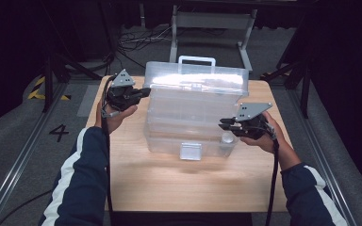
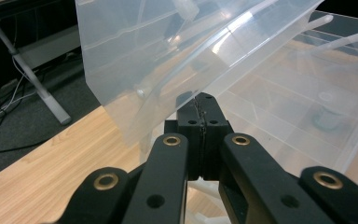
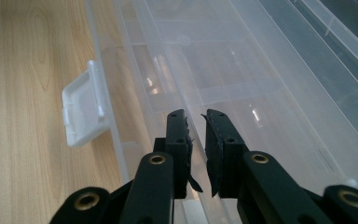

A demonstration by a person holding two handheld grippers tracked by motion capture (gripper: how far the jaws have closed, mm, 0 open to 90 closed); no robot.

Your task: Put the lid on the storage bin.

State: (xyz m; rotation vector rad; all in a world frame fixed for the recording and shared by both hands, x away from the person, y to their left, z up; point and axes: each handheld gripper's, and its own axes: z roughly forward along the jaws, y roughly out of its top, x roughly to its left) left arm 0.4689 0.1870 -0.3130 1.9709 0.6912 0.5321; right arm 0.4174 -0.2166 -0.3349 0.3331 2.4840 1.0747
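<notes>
- Left gripper (image 1: 143,91) is reaching in at the box's left edge, jaws clenched flat together with nothing visibly between them; in the left gripper view they are sitting just under the tilted lid (image 2: 168,60), and contact with it cannot be told.
- Box (image 1: 193,117) is standing mid-tabletop (image 1: 169,183), lid raised toward the far side with its handle (image 1: 196,60) uppermost: clear, glossy, thin-walled plastic, rectangular, with ribbed dividers inside.
- Latch (image 1: 191,151) is hanging loose at the front wall, a small frosted white tab.
- A small round item (image 1: 227,138), too blurred to identify, is lying in the front right compartment.
- Right gripper (image 1: 224,124) is hovering over the box's right side, jaws nearly together with a narrow gap, grasping nothing.
- Step judged: the lid is being propped or swung. The next move probably calls for steady support at the left edge while the right gripper works inside the tray.
</notes>
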